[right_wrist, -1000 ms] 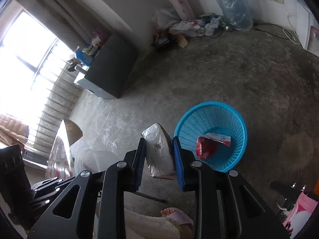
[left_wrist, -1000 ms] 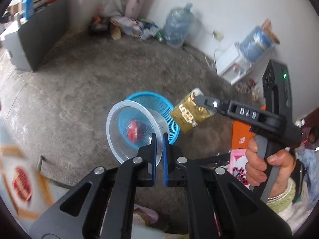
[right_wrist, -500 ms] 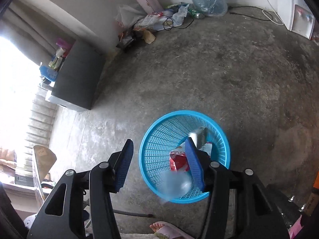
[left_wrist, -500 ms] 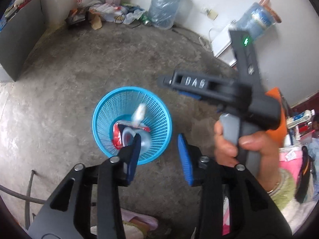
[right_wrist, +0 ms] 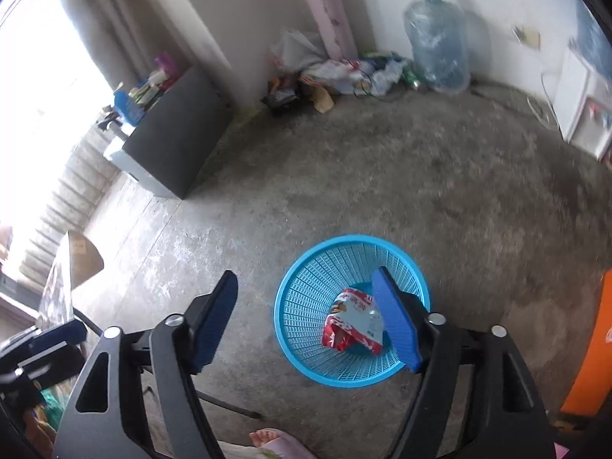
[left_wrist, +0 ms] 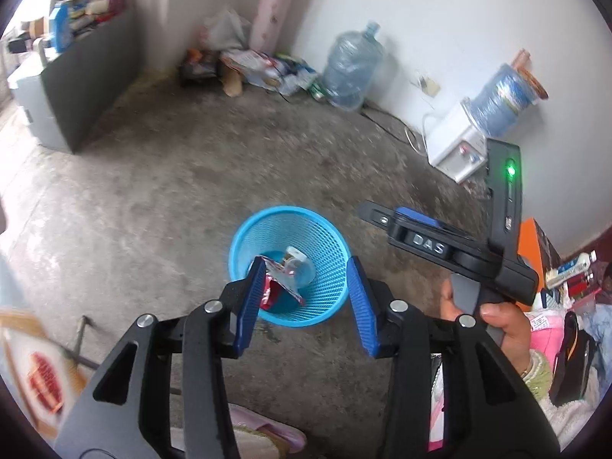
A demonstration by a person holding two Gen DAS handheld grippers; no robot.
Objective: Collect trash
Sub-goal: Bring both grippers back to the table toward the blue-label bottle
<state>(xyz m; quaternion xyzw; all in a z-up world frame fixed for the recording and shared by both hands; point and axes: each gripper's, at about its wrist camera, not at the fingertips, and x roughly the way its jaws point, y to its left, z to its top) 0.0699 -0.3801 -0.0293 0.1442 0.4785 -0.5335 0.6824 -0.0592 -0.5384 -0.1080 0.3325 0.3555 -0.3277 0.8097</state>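
A blue mesh basket (left_wrist: pixel 329 244) stands on the concrete floor; it also shows in the right wrist view (right_wrist: pixel 302 306). Inside lie a red and white wrapper (left_wrist: pixel 277 287) (right_wrist: pixel 354 317) and a clear plastic piece (left_wrist: pixel 300 266). My left gripper (left_wrist: pixel 304 302) is open and empty, above the basket's near side. My right gripper (right_wrist: pixel 306 323) is open and empty, above the basket's left rim. The right gripper's body (left_wrist: pixel 451 248) shows in the left wrist view, to the right of the basket.
A large water jug (left_wrist: pixel 352 69) (right_wrist: pixel 436 30) and a litter pile (left_wrist: pixel 248 69) (right_wrist: pixel 336 72) sit by the far wall. A dark cabinet (left_wrist: pixel 88 80) (right_wrist: pixel 176 141) stands at left. A white dispenser (left_wrist: pixel 455 145) is right. An orange box (right_wrist: pixel 589 348) is near right.
Both grippers opened. The clear container left the left gripper and the packet left the right gripper; both dropped into the basket. Both grippers have since drawn back from it.
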